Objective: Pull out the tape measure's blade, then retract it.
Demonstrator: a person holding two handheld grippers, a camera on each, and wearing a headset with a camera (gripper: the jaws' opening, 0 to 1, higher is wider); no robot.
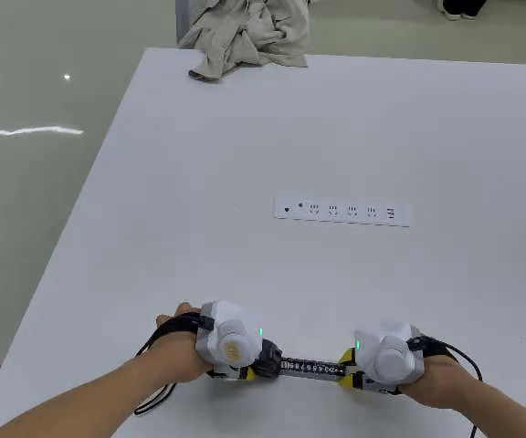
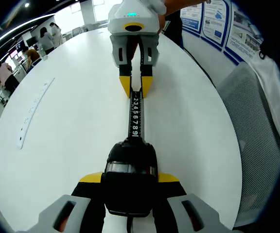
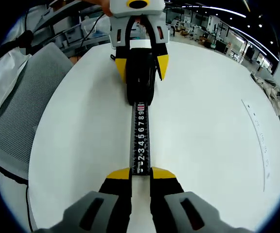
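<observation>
Presently, an itemised count of what I hold and see.

1. Left gripper: near the table's close edge, on my left. Its yellow-tipped fingers are clamped on both sides of the tape measure, a black body that sits between them and rests on the tabletop.

2. Right gripper: level with the left one and facing it, well apart from the body of the tape. Its fingers are clenched on the free end of the blade, one yellow tip on each side.

3. Blade: drawn partway out and lying straight between the two grippers, low over the table. It is dark with white digits, 2 to 9 readable in both gripper views.

4. Table: white and broad, and it carries everything listed.

5. Power strip: white, flat on the table, well beyond the grippers near the middle.

6. Cloth: pale and crumpled, heaped at the far left corner of the table.

7. Mesh chair: grey, just beside the near table edge.
</observation>
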